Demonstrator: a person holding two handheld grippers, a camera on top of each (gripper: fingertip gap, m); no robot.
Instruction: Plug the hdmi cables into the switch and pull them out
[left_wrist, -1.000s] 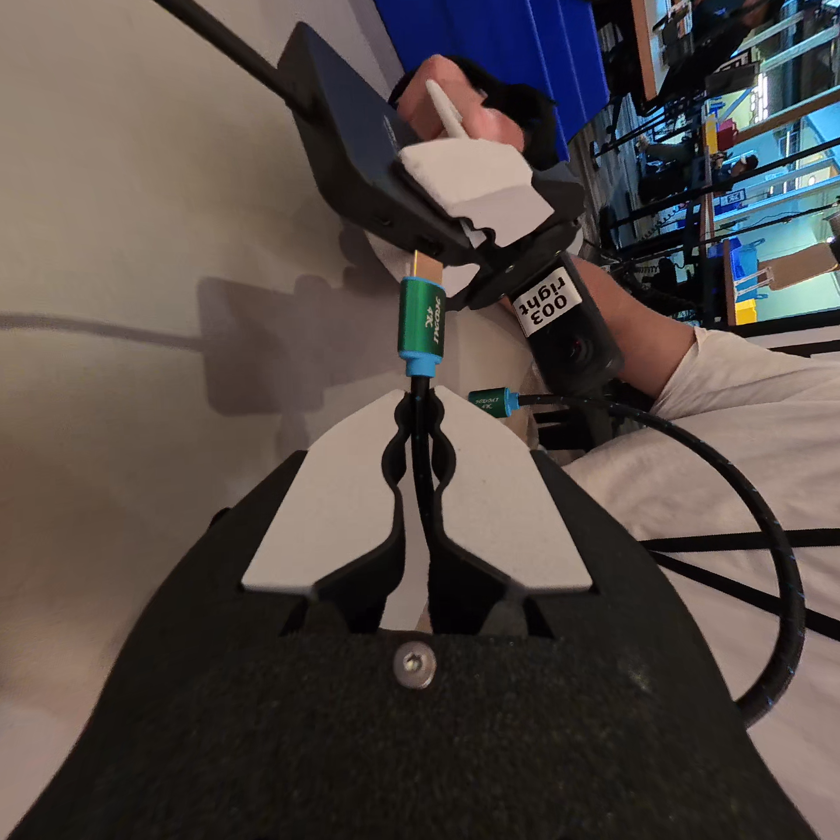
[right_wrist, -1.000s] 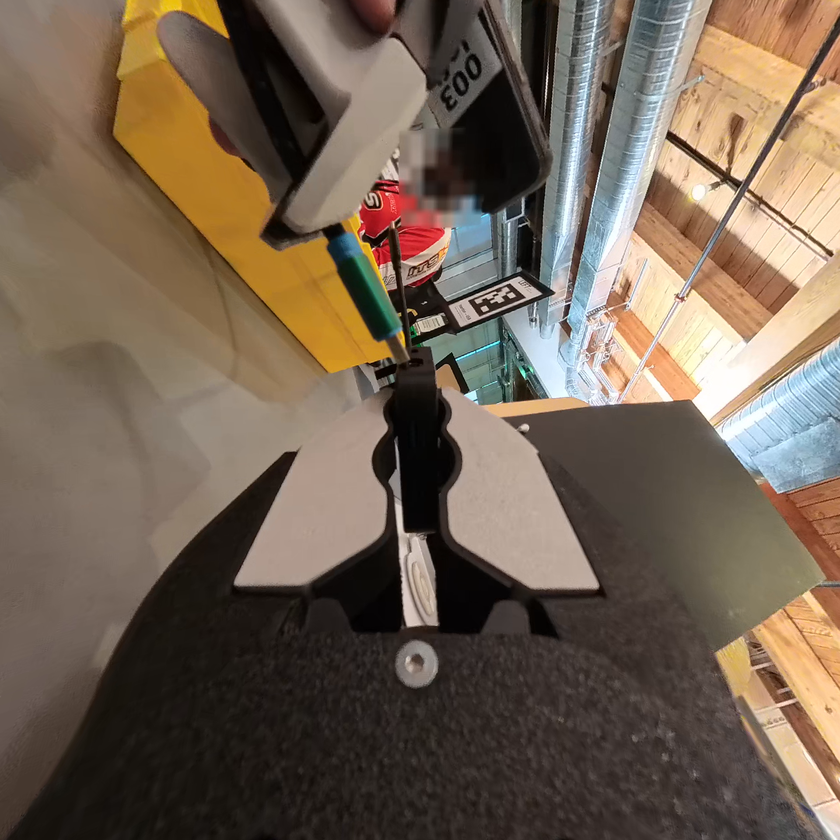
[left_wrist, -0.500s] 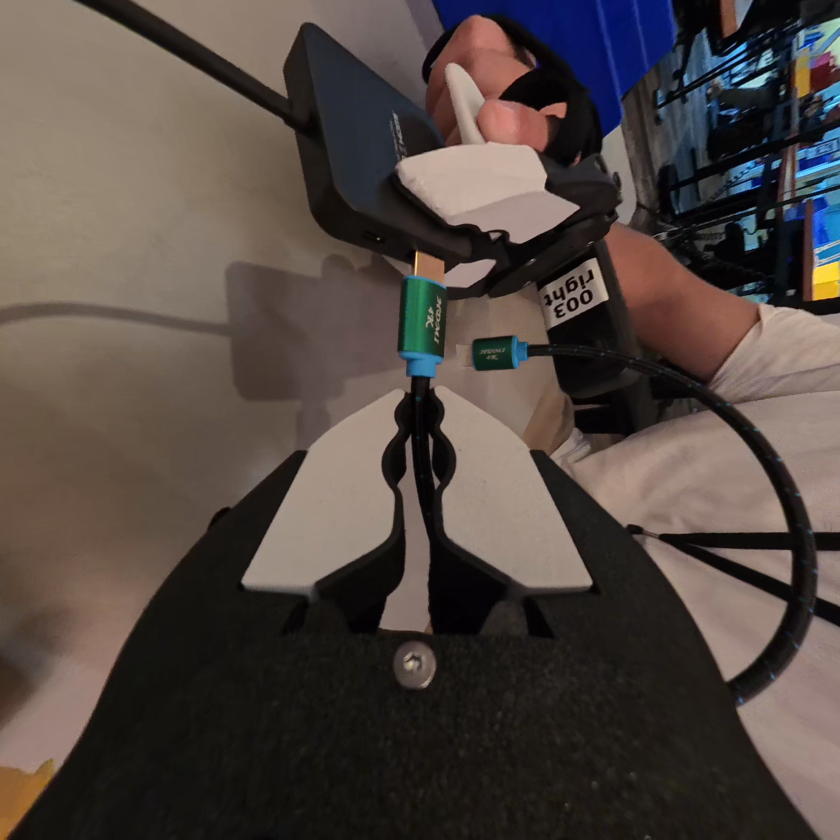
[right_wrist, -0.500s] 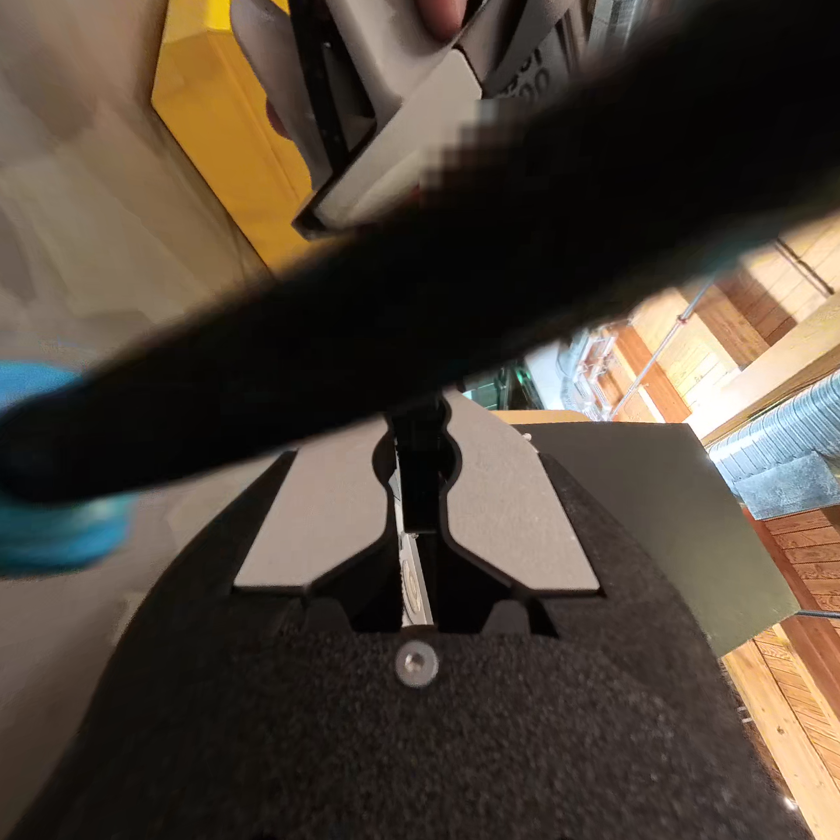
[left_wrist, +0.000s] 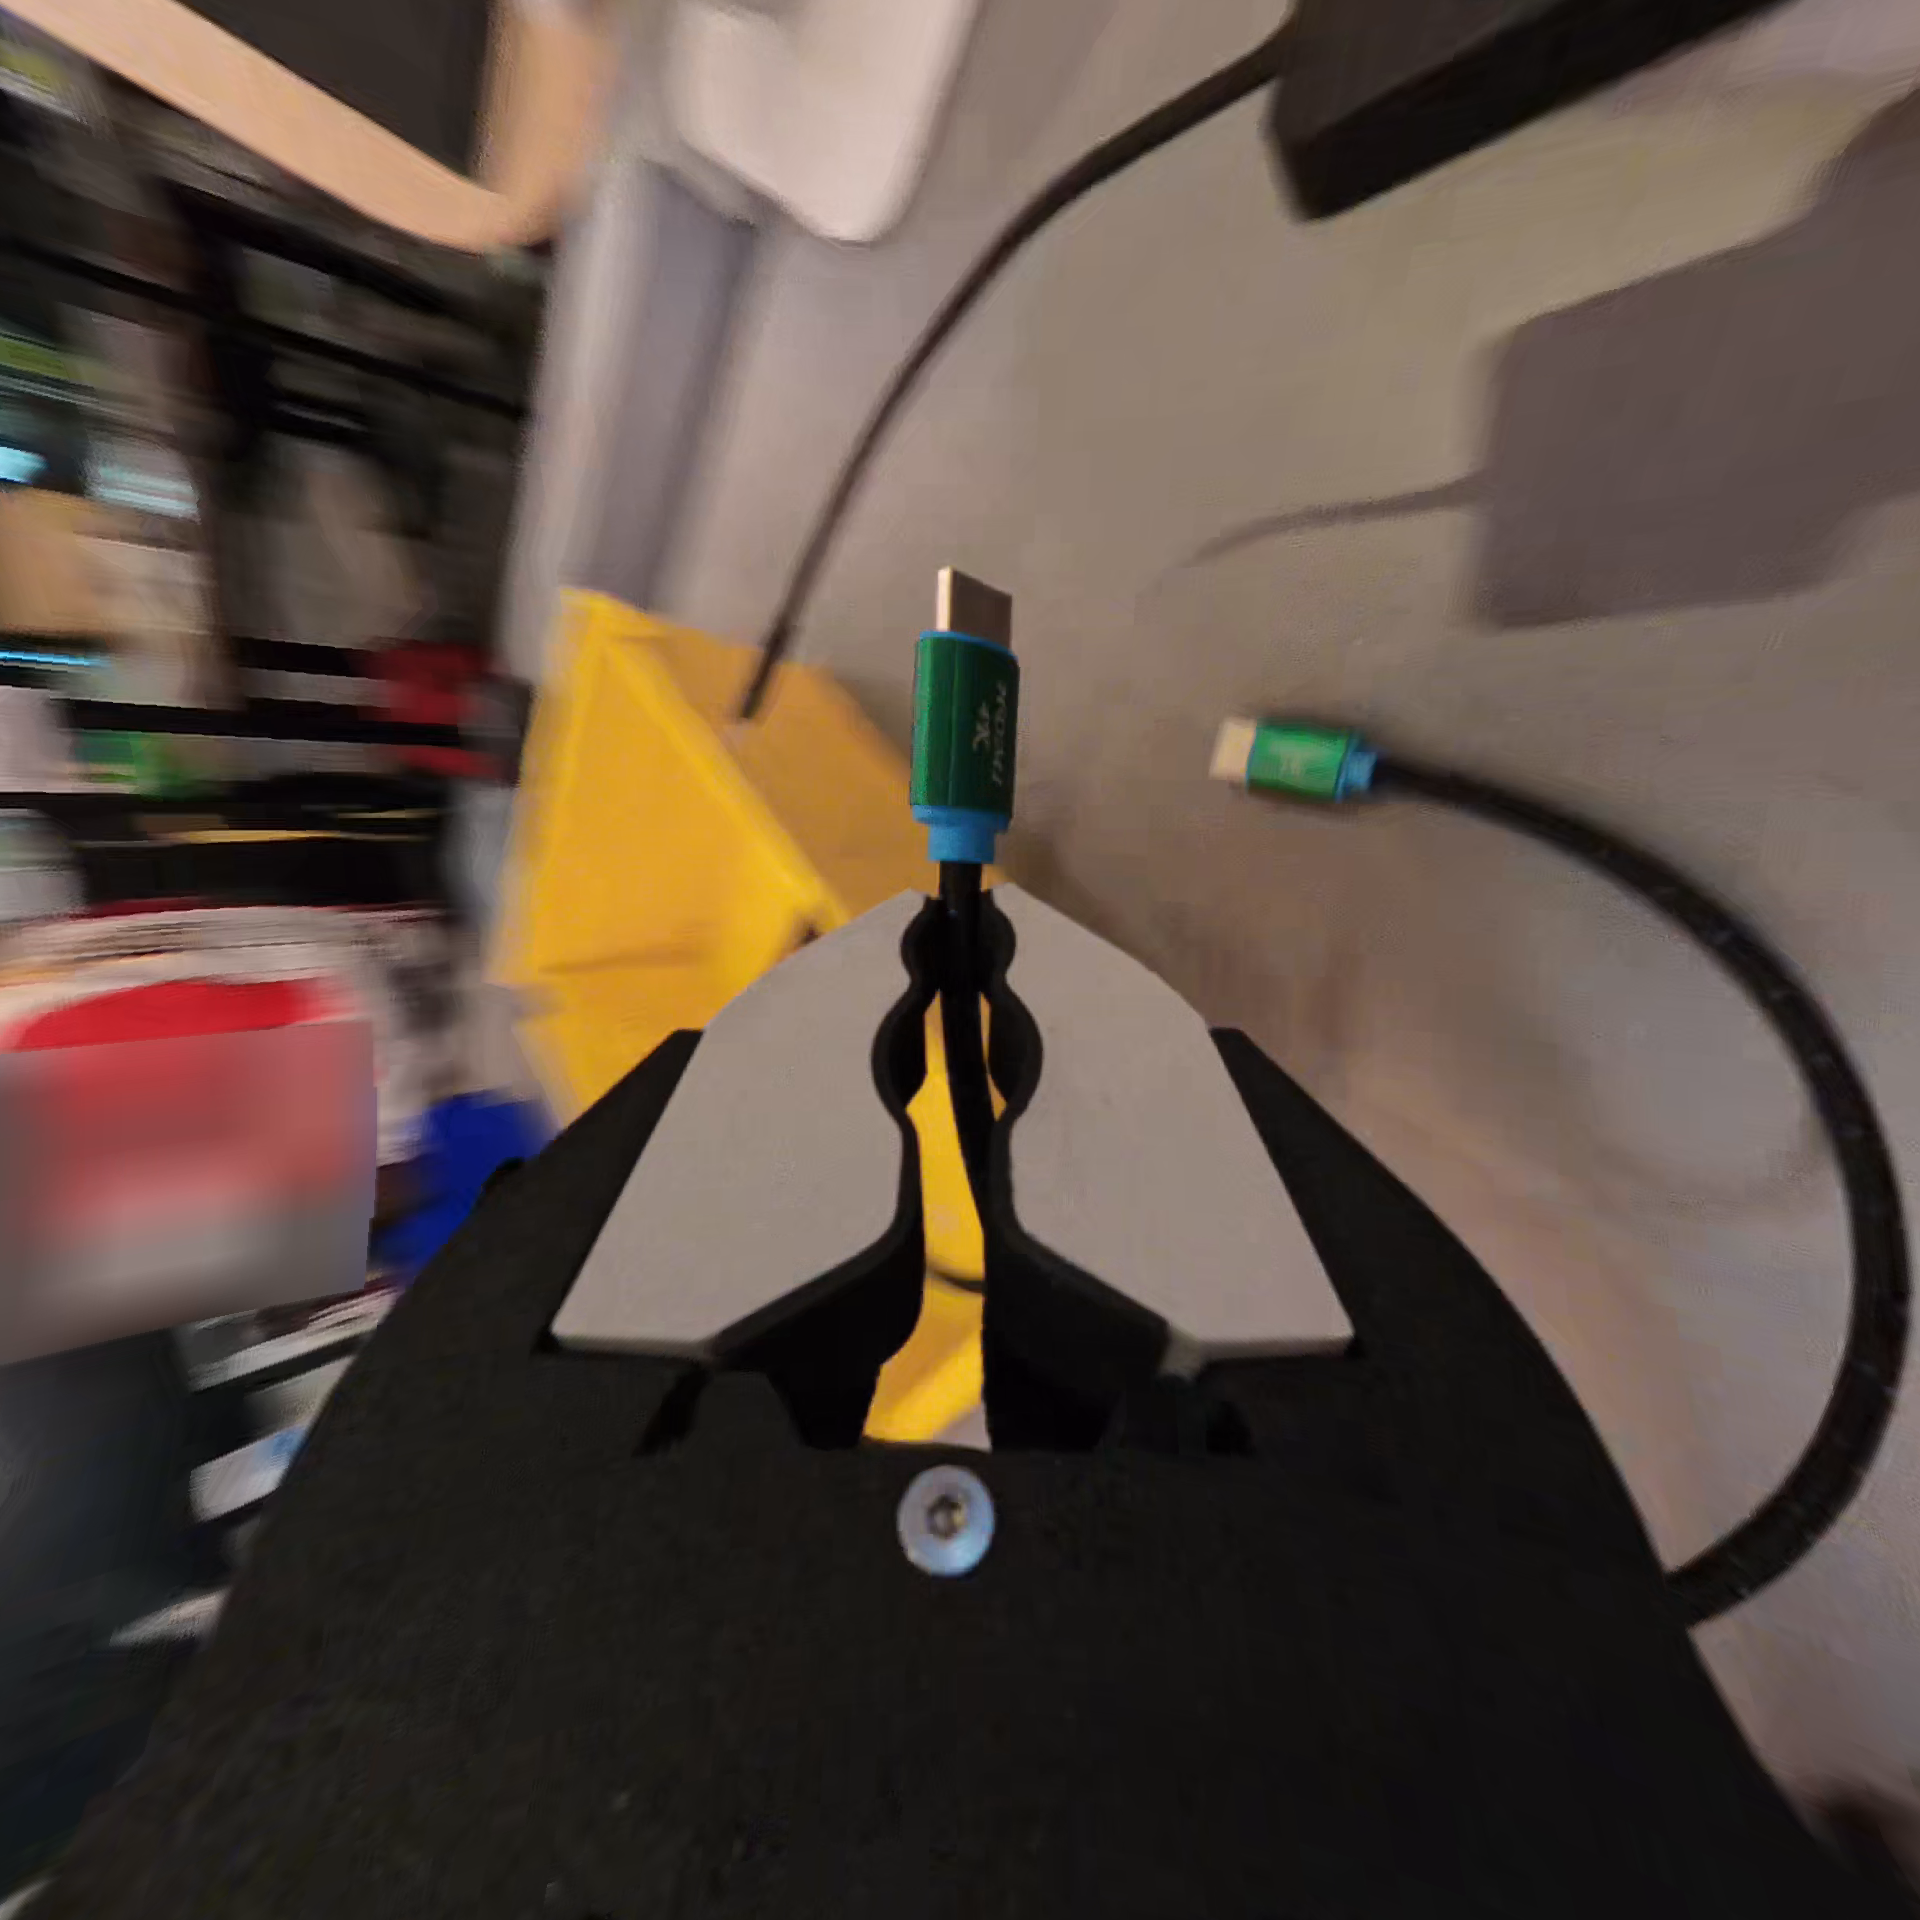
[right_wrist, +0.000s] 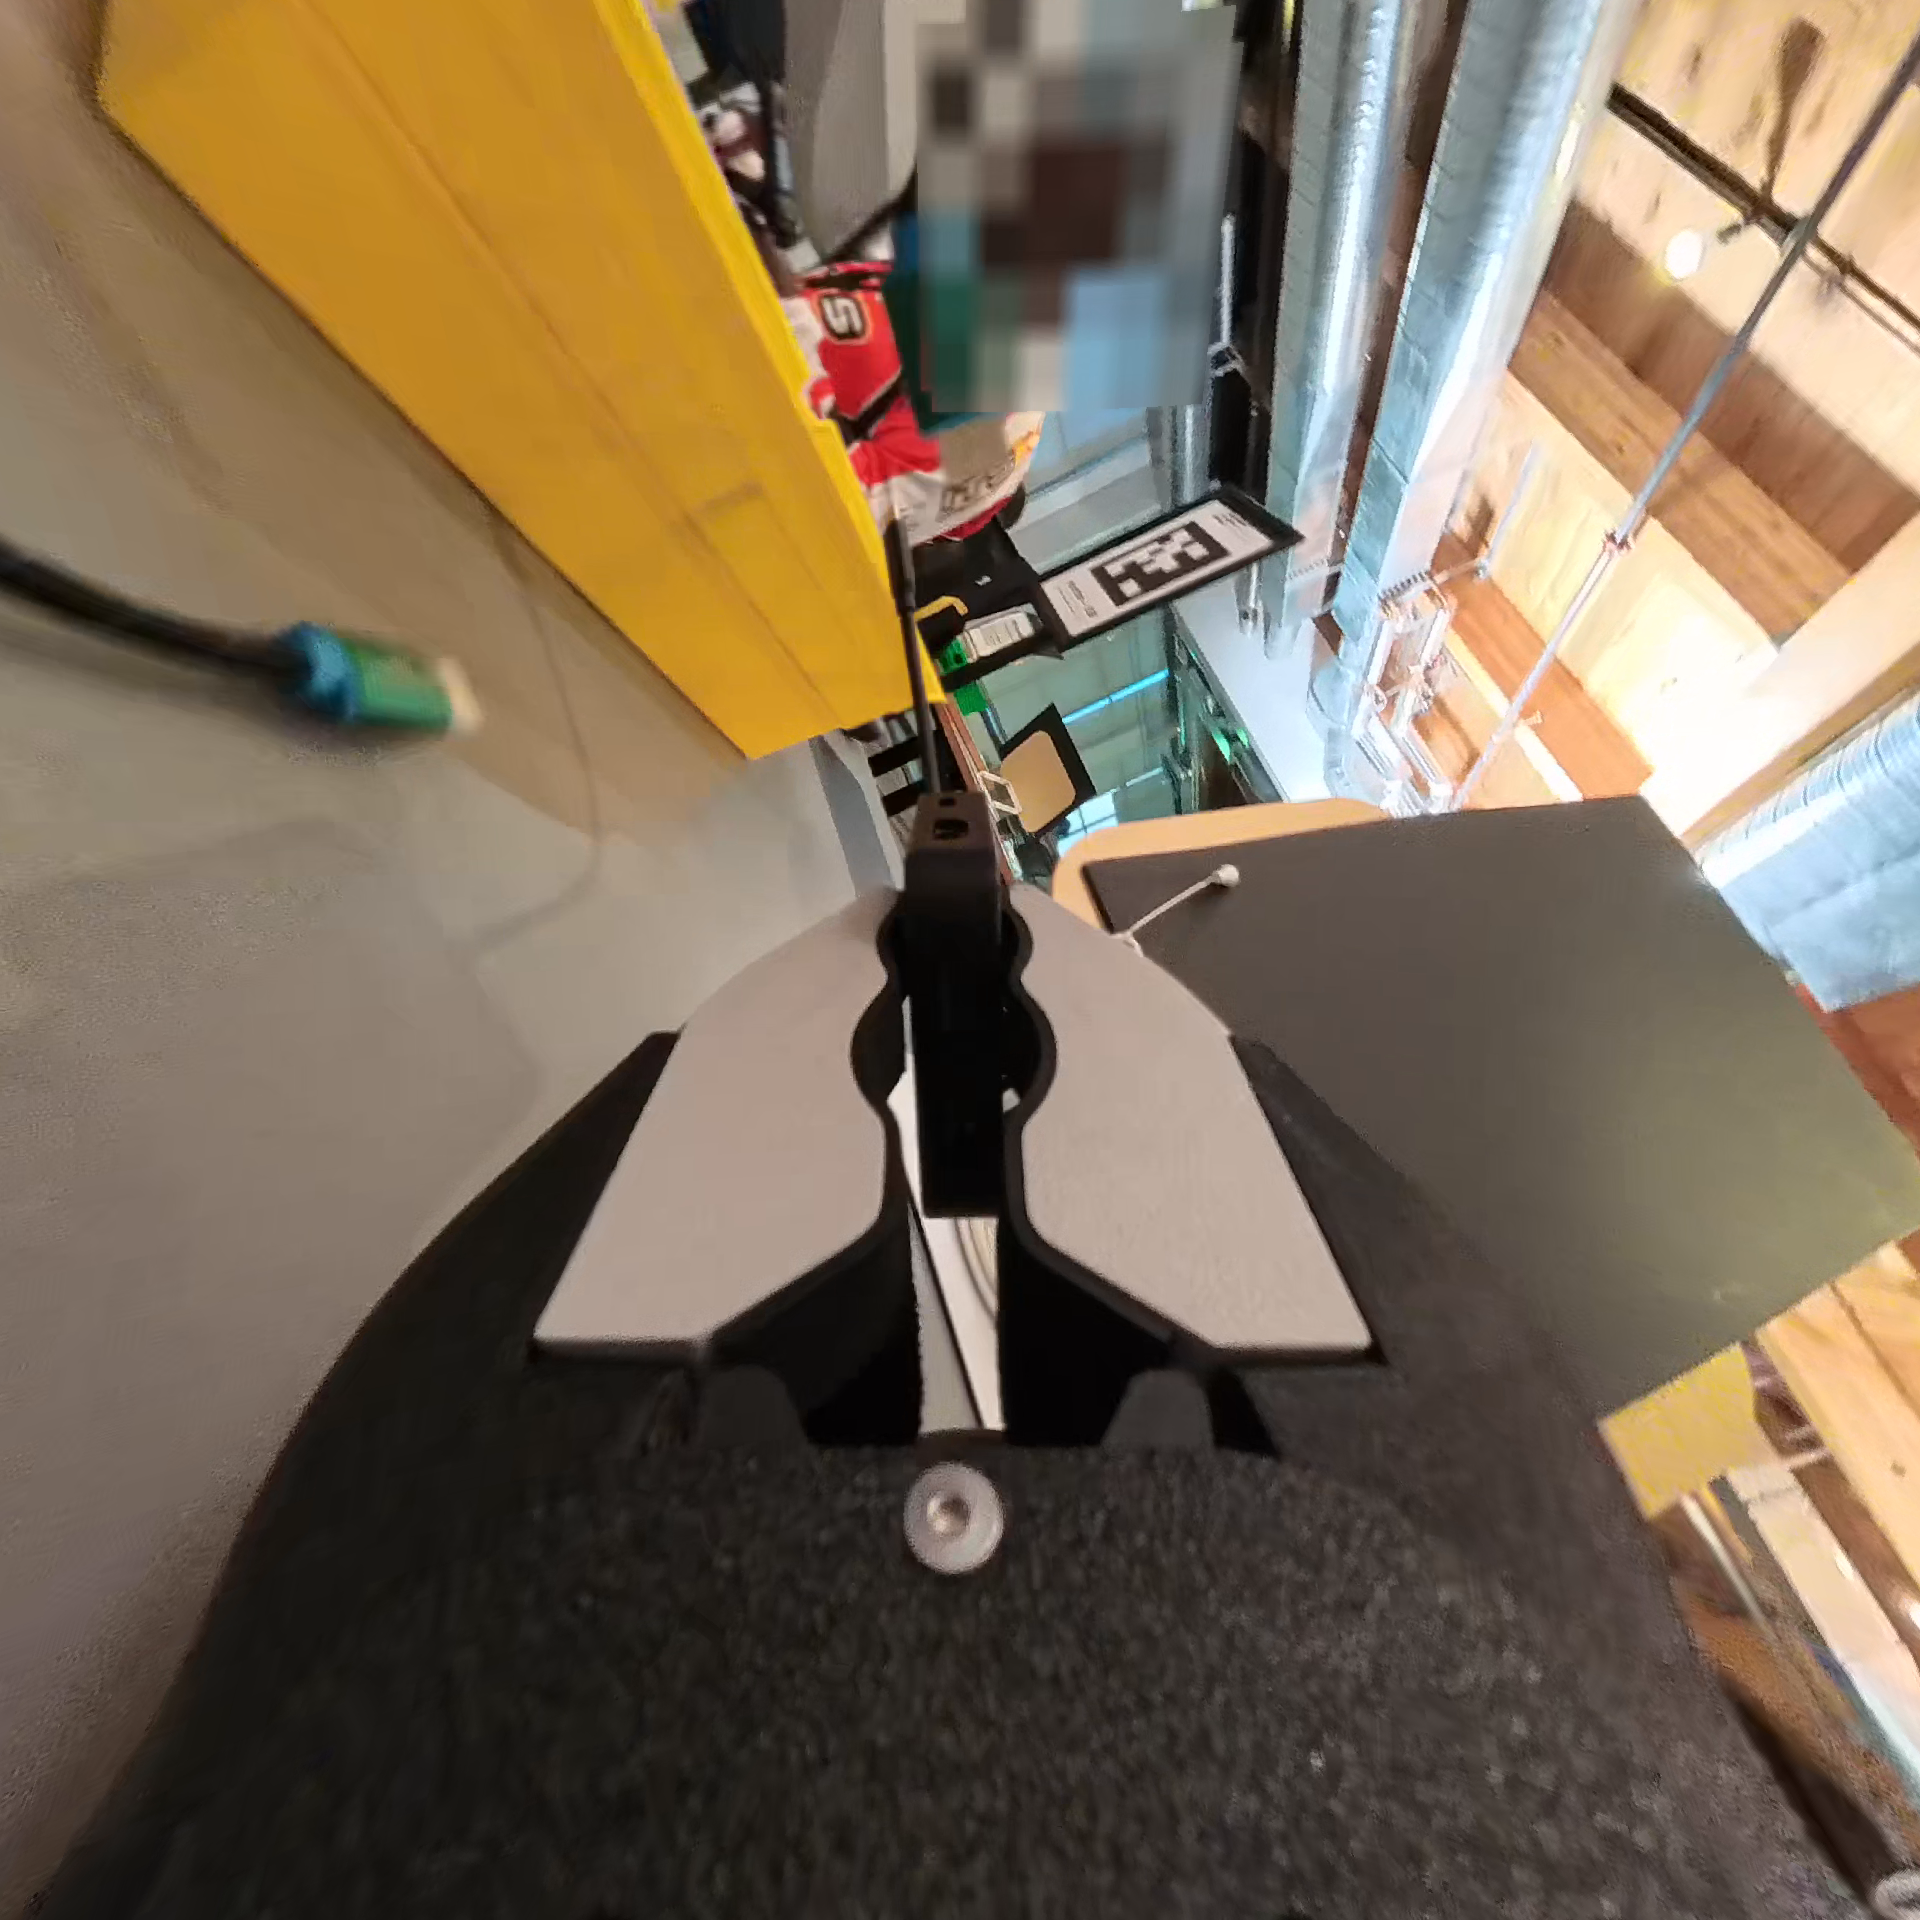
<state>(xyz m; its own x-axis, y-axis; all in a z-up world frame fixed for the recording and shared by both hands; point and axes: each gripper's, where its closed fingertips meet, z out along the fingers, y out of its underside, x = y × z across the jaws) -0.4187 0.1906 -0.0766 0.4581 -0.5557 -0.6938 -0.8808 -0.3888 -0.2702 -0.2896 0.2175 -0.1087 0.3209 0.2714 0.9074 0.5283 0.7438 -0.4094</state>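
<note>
My left gripper (left_wrist: 961, 904) is shut on the black cable just below a green HDMI plug (left_wrist: 964, 717) with a blue collar. The plug's gold tip points up, free in the air. The black switch (left_wrist: 1455, 94) is at the top right of that view, apart from the plug. A second green plug (left_wrist: 1299, 764) lies on the grey table with its braided cable (left_wrist: 1829, 1091) curving right. My right gripper (right_wrist: 951, 904) is shut on the switch (right_wrist: 954, 1039), seen edge-on, with a thin black lead (right_wrist: 914, 665) running from it. A blurred green plug (right_wrist: 384, 686) shows at left.
A yellow bin (left_wrist: 665, 883) stands on the table behind the held plug and fills the upper left of the right wrist view (right_wrist: 520, 312). A black panel (right_wrist: 1455, 1091) is at the right. Shelves and clutter lie blurred at left in the left wrist view.
My left gripper has pulled its plug out of the switch and swung away towards the yellow bin. The right gripper still holds the switch.
</note>
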